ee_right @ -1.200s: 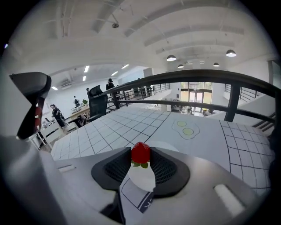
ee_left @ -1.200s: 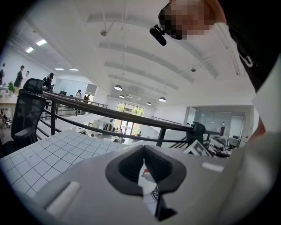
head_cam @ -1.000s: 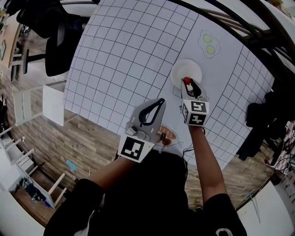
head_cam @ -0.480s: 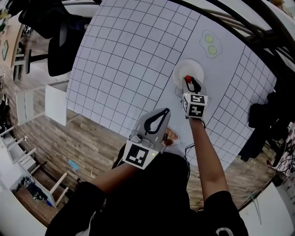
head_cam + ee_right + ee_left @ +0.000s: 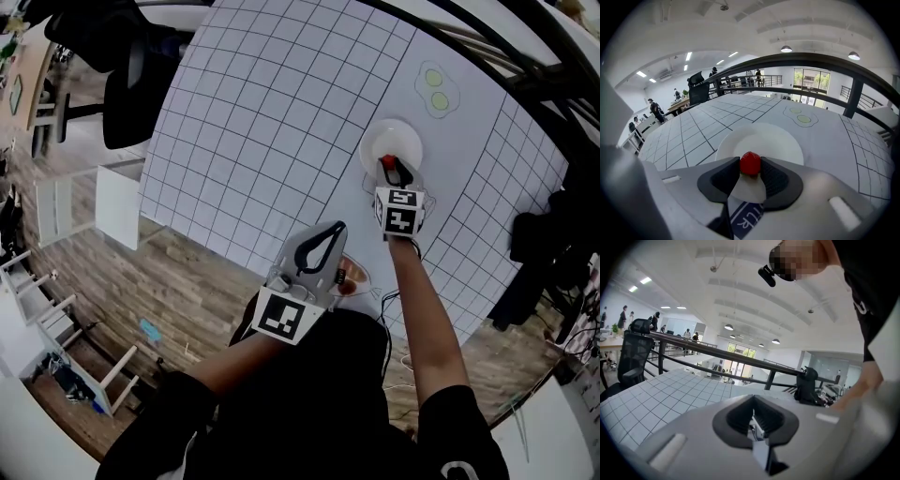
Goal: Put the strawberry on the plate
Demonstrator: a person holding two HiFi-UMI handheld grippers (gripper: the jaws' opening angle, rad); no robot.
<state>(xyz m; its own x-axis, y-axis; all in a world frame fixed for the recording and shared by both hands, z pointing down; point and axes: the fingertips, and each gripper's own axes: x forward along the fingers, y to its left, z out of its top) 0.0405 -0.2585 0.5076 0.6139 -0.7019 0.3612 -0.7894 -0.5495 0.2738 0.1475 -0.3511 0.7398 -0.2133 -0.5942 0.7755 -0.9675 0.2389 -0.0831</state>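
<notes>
Presently we find the right tool [image 5: 750, 169] clamped on the strawberry [image 5: 750, 163] over the plate [image 5: 780, 140], the left tool [image 5: 755, 422] closed empty; release is outstanding.

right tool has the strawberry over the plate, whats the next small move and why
Probably ease the right tool down a little before any release. Its jaws are clamped on the strawberry, which hangs over the near part of the white plate. Whether it touches the plate can't be told, so a short descent should keep it from rolling off.
</notes>
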